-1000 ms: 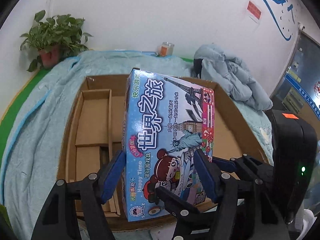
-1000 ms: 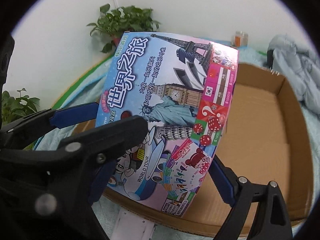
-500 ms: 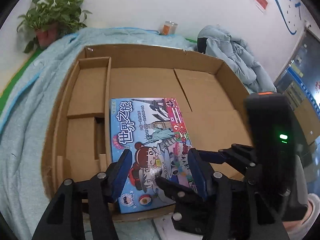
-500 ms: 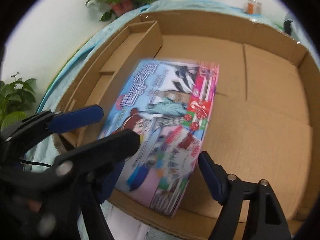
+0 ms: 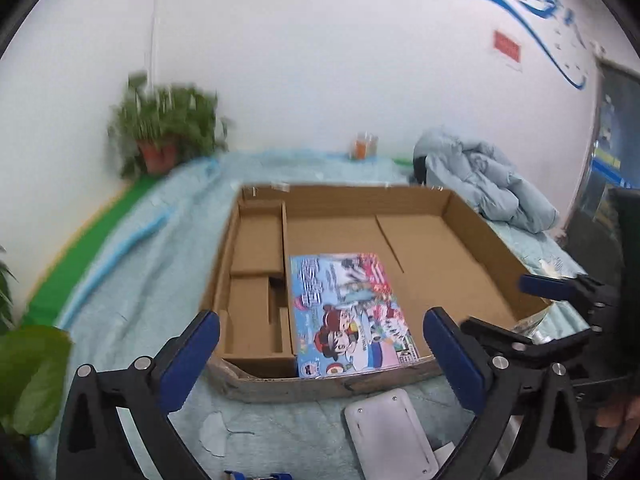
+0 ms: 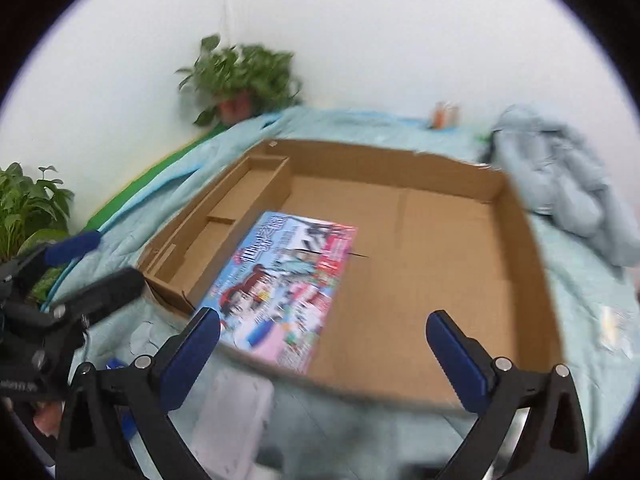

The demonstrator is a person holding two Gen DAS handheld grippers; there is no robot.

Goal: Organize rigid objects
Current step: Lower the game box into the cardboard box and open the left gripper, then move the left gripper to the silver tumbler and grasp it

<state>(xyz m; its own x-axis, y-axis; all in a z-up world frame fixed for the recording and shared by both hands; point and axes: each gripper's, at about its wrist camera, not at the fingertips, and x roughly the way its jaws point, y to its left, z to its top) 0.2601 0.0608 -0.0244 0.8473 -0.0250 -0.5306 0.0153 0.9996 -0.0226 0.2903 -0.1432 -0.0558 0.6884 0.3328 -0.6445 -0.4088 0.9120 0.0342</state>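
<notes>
The left tool (image 5: 322, 344) stands with its jaws wide apart and nothing between them, having just been opening; the right tool (image 6: 323, 346) likewise gapes empty, its jaws just opened too. Beyond both, the board game box (image 5: 350, 314) lies flat on the floor of the cardboard tray (image 5: 486, 240), touching the divider of the left-hand compartments and the near wall; the placing step looks finished. The next move, I judge, calls for turning to another rigid object, perhaps the white device (image 5: 390, 434) just in front of the tray. All rests on a pale blue blanket (image 5: 140, 264); a crumpled jacket (image 5: 486, 184), a potted plant (image 5: 168, 130) and a small jar (image 5: 363, 147) stand near the white wall.
</notes>
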